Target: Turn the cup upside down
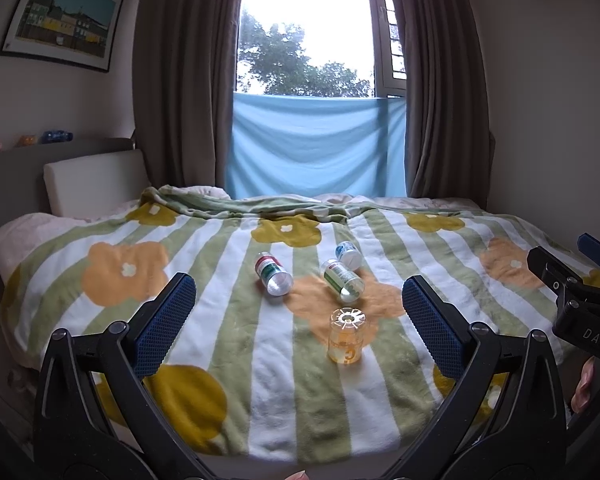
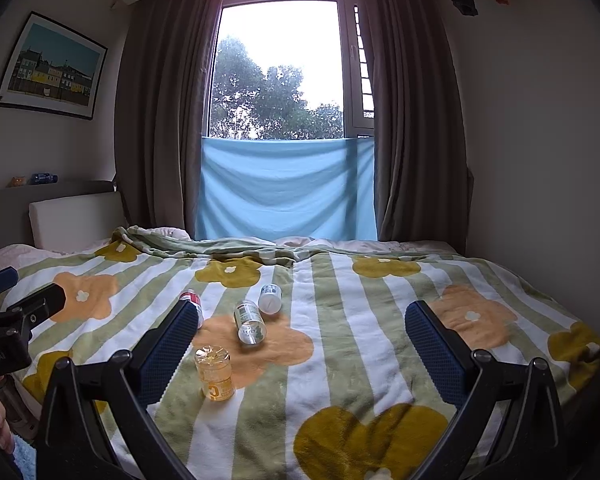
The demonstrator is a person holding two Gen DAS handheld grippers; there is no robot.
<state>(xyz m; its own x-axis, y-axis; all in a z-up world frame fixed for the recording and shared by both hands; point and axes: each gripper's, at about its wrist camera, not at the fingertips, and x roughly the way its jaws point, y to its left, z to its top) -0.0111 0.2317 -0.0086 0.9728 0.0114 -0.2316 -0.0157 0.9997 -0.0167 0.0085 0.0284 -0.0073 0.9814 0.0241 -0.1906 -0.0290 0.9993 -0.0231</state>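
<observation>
A small clear yellow cup (image 1: 347,336) stands upside down on the flowered blanket (image 1: 236,320), its ribbed base facing up. It also shows in the right wrist view (image 2: 214,372). My left gripper (image 1: 299,300) is open and empty, and the cup stands ahead of it, between its fingers and nearer the right one. My right gripper (image 2: 302,328) is open and empty, with the cup just right of its left finger (image 2: 168,344). The right gripper also shows at the right edge of the left wrist view (image 1: 580,292).
Three small clear bottles lie on their sides behind the cup: a red-labelled one (image 1: 273,273), a green-labelled one (image 1: 342,280) and a blue-labelled one (image 1: 349,255). A headboard (image 1: 94,182) is at the back left. A curtained window with a blue cloth (image 1: 314,146) is behind the bed.
</observation>
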